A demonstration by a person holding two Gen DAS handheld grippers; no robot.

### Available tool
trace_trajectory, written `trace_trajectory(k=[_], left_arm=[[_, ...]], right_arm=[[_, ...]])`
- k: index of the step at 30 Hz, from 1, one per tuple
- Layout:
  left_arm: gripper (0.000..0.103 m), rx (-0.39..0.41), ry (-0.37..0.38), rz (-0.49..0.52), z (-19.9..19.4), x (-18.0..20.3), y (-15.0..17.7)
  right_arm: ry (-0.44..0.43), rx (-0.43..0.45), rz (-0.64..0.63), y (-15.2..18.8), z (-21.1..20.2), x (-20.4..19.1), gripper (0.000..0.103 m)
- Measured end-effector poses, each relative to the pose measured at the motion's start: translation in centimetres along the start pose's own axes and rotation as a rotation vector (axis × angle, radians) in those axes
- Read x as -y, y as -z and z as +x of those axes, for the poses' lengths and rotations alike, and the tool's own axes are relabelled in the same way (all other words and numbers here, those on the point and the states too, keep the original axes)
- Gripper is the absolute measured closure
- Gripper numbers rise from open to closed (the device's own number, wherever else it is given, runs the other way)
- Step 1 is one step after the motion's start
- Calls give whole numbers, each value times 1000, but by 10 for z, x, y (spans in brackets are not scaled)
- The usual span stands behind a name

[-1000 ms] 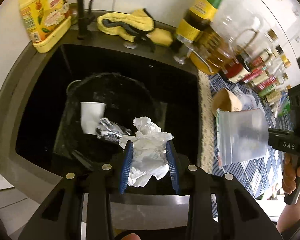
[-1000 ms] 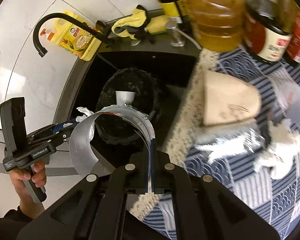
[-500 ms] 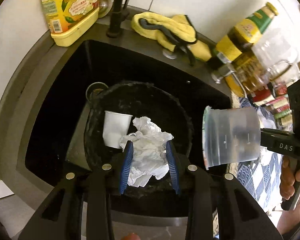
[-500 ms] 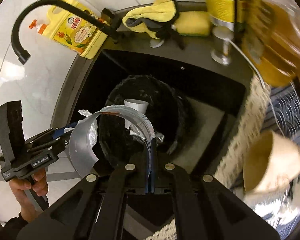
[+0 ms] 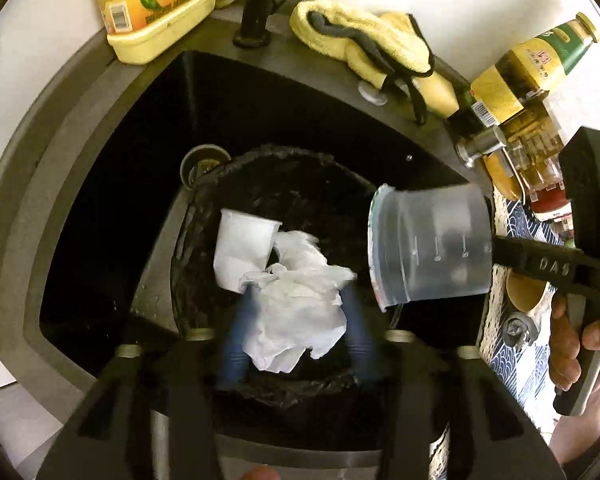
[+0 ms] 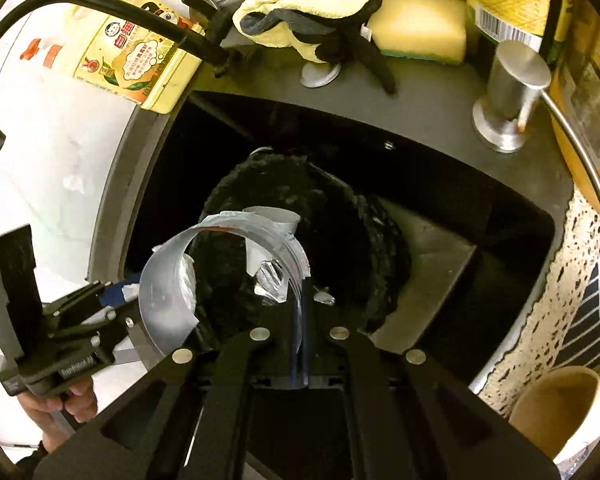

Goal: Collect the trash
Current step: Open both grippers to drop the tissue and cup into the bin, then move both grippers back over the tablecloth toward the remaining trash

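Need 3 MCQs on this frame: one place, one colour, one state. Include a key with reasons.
1. Where is the white paper cup?
A. On the counter by the bottles
B. In the black-lined bin standing in the sink
C. On the floor

2. What colour is the cloth on the ledge behind the sink?
A. Red
B. Blue
C. Yellow

3. What state are the right tongs in?
A. Shut on the wall of the clear plastic cup
B. Open and empty
C. Shut on a sponge

Key:
1. B: the cup lies on its side inside the bin's black liner.
2. C: the cloth is yellow with dark trim.
3. A: the right wrist view shows both fingers pinching the cup wall at its rim.
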State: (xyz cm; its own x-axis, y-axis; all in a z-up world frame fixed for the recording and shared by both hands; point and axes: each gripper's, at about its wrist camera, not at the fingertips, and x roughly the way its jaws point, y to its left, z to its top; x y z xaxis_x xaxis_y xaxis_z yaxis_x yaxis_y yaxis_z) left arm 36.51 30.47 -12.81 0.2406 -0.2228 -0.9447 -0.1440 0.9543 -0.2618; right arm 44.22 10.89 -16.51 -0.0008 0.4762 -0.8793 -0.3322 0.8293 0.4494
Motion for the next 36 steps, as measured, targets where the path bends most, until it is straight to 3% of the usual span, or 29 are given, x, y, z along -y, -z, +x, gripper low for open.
trace_trajectory(k=[1,3,11,18,24,27,30,36], left_arm=[[24,3,7,-6,0,-2,0],[23,11,-4,-10,-2,-5,1],[24,27,-4,-18,-22,-14,11],[24,43,37,-1,-33,-7,21],[24,54,45,63,-40,12,32],[23,73,44,97,-49,22,36],[23,91,38,130,-52,31,38],[22,83,56,149,-48,48,43]], right_arm=[[11,1,-7,-1,-1,-2,73],[22,23,-6,-2,-6,-4,61],[23,38,24,4,-27,-11,61],[46,81,42,31,-63,-15,54],[84,123,96,60,-97,2,51],[111,161,128,75,-117,11,42],[134,188,154,91,-137,20,39],[193,226,233,126,-170,48,39]])
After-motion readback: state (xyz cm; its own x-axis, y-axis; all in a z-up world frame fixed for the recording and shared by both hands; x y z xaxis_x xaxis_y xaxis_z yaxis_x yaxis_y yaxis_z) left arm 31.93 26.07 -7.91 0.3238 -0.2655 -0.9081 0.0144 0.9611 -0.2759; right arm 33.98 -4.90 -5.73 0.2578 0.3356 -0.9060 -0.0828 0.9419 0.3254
